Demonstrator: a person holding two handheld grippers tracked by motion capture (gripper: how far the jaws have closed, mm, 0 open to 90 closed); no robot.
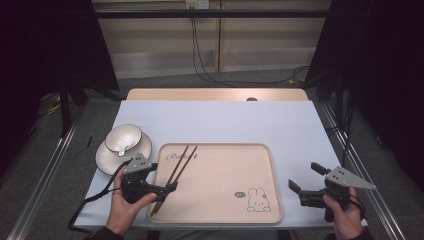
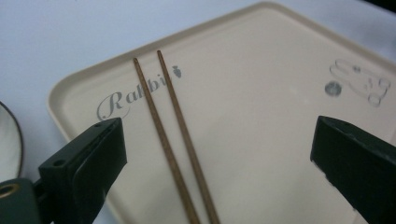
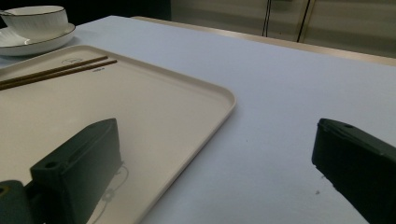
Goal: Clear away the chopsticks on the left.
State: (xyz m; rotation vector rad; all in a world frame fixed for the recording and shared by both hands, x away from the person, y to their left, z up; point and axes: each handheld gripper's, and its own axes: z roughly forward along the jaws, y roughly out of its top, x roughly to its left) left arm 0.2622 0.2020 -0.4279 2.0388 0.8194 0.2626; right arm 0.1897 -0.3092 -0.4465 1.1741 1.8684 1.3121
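High view: one tray (image 1: pixel 220 200) | two chopsticks (image 1: pixel 176 170) | one bowl (image 1: pixel 123 138) | left gripper (image 1: pixel 165 189) wide | right gripper (image 1: pixel 305 177) wide

On your table (image 1: pixel 220 120), covered in pale blue, a beige tray (image 1: pixel 220 200) sits near your edge, printed with a rabbit drawing (image 1: pixel 258 200) at its near right corner. Two brown chopsticks (image 1: pixel 176 170) lie side by side on the tray's left part, crossing the script lettering (image 2: pixel 116 100). Left of the tray, a white bowl (image 1: pixel 123 137) rests on a white plate (image 1: pixel 107 159), with a spoon (image 1: pixel 120 148) in the bowl.
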